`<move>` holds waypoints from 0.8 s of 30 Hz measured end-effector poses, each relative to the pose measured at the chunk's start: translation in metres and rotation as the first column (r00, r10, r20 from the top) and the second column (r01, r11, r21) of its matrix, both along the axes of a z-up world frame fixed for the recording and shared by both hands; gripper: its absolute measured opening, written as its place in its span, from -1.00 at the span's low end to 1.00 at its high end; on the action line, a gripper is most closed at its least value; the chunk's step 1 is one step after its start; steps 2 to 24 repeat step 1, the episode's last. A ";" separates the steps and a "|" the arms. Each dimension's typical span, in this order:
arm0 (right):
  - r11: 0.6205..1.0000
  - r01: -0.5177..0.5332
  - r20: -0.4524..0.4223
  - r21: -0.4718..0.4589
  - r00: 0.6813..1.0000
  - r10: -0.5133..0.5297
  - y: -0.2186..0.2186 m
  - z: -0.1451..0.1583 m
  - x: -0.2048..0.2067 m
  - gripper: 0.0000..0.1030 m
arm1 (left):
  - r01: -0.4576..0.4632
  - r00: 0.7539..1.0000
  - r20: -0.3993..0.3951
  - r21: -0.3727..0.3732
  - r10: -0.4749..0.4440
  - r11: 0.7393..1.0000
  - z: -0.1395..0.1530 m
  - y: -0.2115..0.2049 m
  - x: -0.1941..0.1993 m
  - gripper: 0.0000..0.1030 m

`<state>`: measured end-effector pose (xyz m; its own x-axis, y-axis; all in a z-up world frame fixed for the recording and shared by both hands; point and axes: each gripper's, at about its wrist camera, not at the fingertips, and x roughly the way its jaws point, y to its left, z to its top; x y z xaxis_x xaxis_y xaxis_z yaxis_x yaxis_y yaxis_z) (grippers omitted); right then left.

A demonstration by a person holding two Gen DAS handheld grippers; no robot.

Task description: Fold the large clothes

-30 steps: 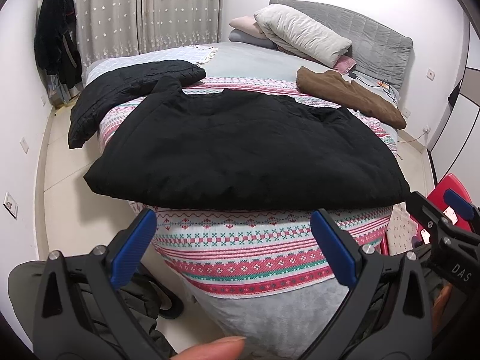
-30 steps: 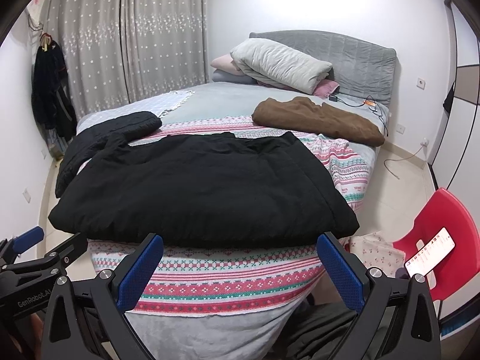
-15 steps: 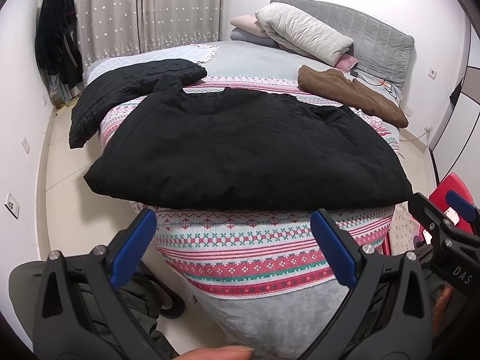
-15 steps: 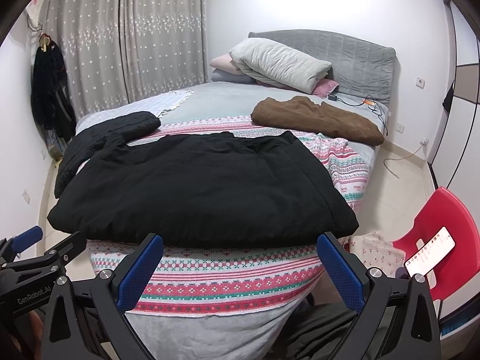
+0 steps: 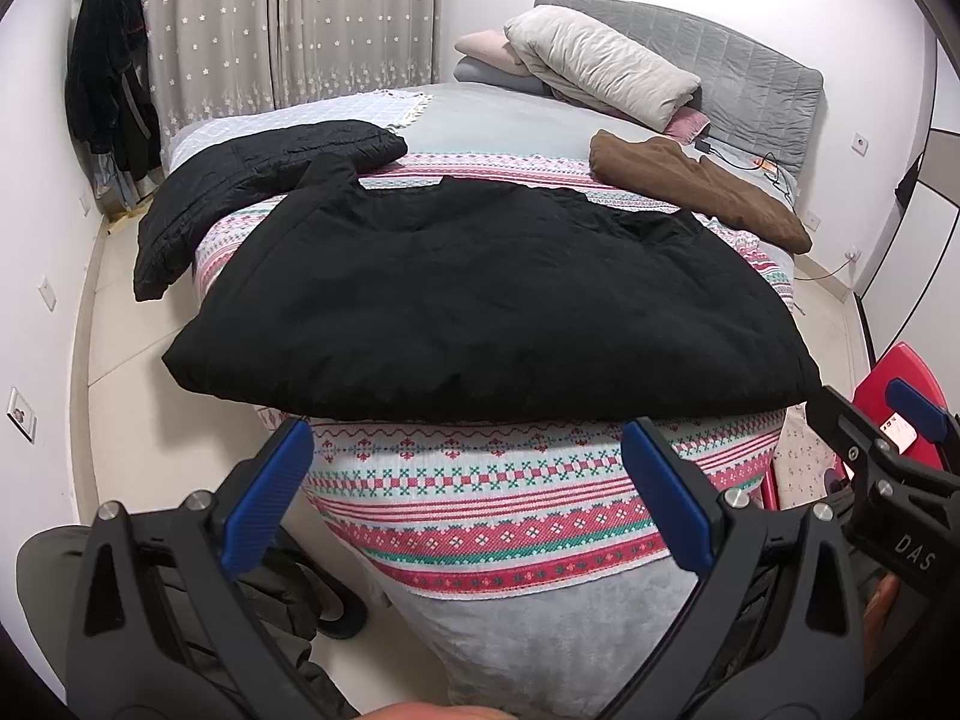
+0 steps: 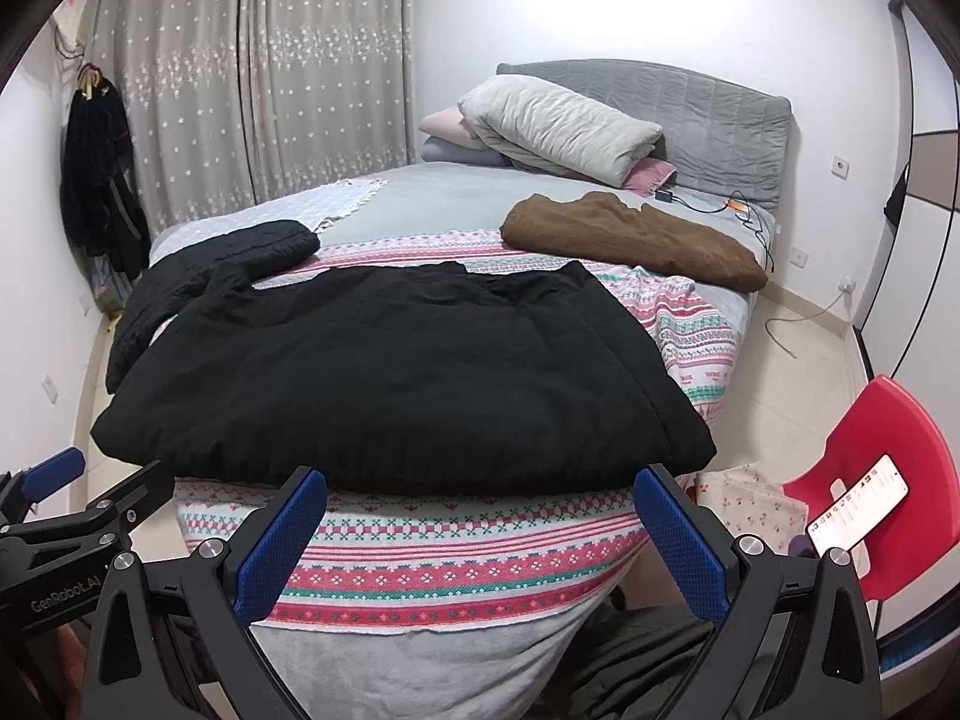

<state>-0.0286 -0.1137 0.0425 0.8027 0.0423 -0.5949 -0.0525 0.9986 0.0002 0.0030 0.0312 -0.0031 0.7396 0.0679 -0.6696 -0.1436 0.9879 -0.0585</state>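
Bedroom conditions are shown from the left wrist view: a bed with a patterned blanket carries the black coat, spread flat at the foot end, with a second black garment near its far-left corner. The left gripper is held short of the hem, jaws spread wide and empty. From the right wrist view, the coat is seen well apart from a brown garment; the right gripper is likewise released, holding nothing. Folding is judged not yet started; next, both near hem corners are to be approached and pinched.
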 end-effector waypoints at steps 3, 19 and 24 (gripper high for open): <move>1.000 0.000 -0.001 0.000 1.000 0.000 0.000 0.000 0.000 1.00 | 0.000 1.000 -0.002 0.000 0.000 1.000 0.000 0.000 0.000 0.98; 1.000 0.000 -0.001 0.000 1.000 0.000 0.000 0.000 0.000 1.00 | 0.000 1.000 -0.002 0.000 0.000 1.000 0.000 0.000 0.000 0.98; 1.000 0.000 -0.001 0.000 1.000 0.000 0.000 0.000 0.000 1.00 | 0.000 1.000 -0.002 0.000 0.000 1.000 0.000 0.000 0.000 0.98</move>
